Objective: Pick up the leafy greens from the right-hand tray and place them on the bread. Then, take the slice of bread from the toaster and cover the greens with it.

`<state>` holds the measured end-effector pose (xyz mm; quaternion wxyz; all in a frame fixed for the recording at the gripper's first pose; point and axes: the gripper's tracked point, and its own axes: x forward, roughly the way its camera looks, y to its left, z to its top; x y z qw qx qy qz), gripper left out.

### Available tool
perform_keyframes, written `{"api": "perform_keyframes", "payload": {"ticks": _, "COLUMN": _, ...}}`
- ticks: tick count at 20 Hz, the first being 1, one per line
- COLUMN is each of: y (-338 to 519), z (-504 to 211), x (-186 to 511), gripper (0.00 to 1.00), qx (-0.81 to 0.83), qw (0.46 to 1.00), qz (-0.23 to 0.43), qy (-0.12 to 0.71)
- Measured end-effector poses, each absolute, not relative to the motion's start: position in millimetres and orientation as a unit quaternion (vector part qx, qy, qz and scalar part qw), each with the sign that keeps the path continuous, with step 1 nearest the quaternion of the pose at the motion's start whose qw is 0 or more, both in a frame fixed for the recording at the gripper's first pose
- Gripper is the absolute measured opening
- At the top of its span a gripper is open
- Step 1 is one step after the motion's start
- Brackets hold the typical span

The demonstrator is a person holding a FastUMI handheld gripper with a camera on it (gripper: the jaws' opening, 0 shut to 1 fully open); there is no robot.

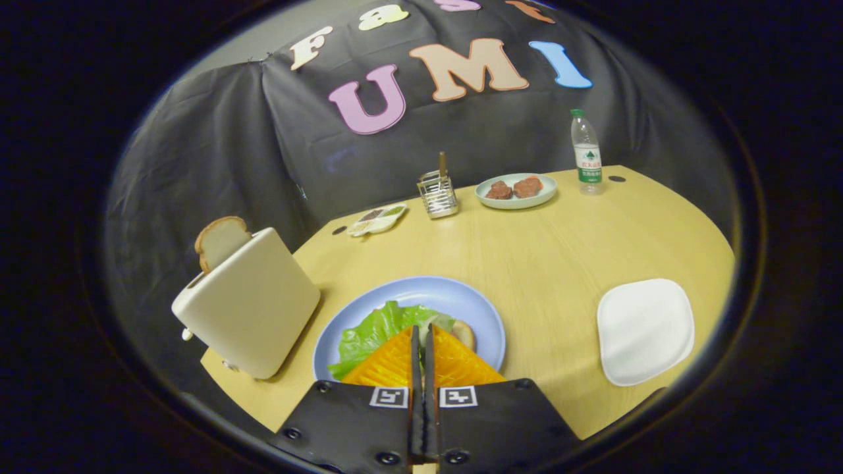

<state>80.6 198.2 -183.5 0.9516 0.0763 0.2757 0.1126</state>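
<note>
Leafy greens (372, 332) lie on the blue plate (461, 299), spread over a bread slice (465, 334) whose edge peeks out just beyond the orange fingers (422, 359). Those fingers are drawn together with only a thin slit between them and nothing held, their tips just above the greens. Left of the plate stands a cream toaster (253, 309), tilted in this view, with a second slice of bread (220, 241) sticking up from its slot. A white square tray (645, 329) sits well to the right on the pale wooden table (560, 250). Farther back are a small dish (377, 219), a wire holder with a stick (437, 193), a pale green plate with two brown pieces (517, 189), and a water bottle (585, 155). Black cloth walls the booth behind.
</note>
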Motion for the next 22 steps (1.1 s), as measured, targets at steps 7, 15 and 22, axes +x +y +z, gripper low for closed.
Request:
{"api": "perform_keyframes", "payload": {"ticks": 7, "y": 181.5, "z": -184.5, "x": 72.0, "gripper": 0.12, "qx": 0.02, "qw": 0.951, "qz": 0.105, "qy": 0.291}}
{"api": "perform_keyframes", "payload": {"ticks": 15, "y": 170.4, "z": -158.6, "x": 64.4, "gripper": 0.91, "qx": 0.0, "qw": 0.957, "qz": 0.101, "qy": 0.273}}
{"api": "perform_keyframes", "payload": {"ticks": 22, "y": 195.7, "z": -90.0, "x": 49.8, "gripper": 1.0, "qx": 0.001, "qw": 0.965, "qz": 0.143, "qy": 0.221}}
